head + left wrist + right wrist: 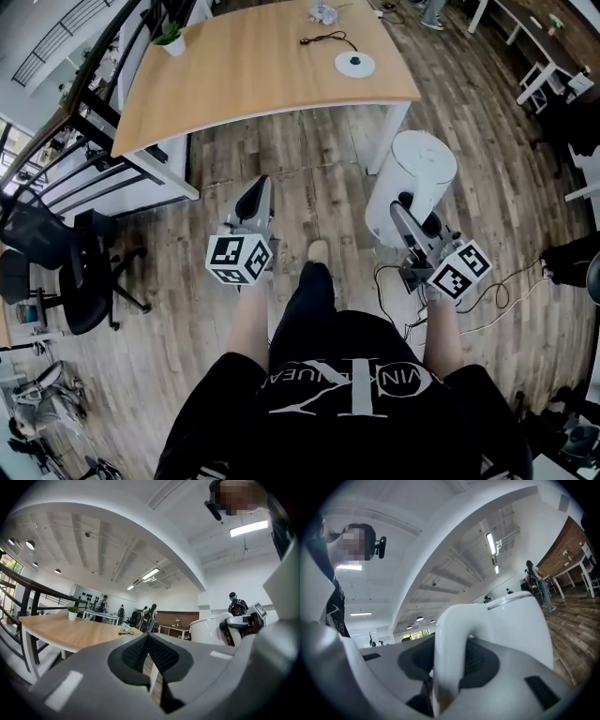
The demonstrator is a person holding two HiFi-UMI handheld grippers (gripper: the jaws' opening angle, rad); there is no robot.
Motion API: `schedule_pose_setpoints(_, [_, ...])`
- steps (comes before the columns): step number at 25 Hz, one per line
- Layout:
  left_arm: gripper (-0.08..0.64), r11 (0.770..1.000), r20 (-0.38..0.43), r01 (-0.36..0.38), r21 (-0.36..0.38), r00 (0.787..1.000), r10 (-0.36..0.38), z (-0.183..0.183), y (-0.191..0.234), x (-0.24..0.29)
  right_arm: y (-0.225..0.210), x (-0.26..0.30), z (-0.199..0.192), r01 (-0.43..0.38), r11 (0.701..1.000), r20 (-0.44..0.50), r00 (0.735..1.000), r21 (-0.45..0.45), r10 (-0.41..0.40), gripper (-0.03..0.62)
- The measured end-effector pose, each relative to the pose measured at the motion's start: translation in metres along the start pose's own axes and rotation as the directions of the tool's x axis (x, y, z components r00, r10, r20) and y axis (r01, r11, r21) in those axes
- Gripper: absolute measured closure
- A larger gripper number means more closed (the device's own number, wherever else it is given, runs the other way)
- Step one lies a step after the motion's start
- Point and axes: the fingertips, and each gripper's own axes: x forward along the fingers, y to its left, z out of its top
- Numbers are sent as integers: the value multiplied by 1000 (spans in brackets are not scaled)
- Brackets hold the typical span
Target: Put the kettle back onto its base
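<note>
Head view: my right gripper (405,214) carries the white kettle (412,173) by its handle, above the floor and well apart from the round base (354,64) on the tabletop (244,84); my left gripper (255,195) holds nothing; the kettle could clip the tabletop edge, or land off-centre on the base, whose cord (323,39) lies beside it. Left gripper view: jaws together on nothing; I cannot make out the base here. Right gripper view: only this view shows the pads clamped on the handle (449,653) alone; the heavy body could swing and slip.
</note>
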Motion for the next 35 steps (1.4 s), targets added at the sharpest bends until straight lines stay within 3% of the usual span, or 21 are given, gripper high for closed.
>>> schedule_pose_setpoints(24, [551,994,-49,103,-37,993,-105,9,88,189,-120,135,51,85,996,25,996,10,-85,460])
schedule_pose_setpoints(35, [551,991,-48,121,-49,991,-123,6,116,237,-154,173,55,101,995,34,994,13,-101,460])
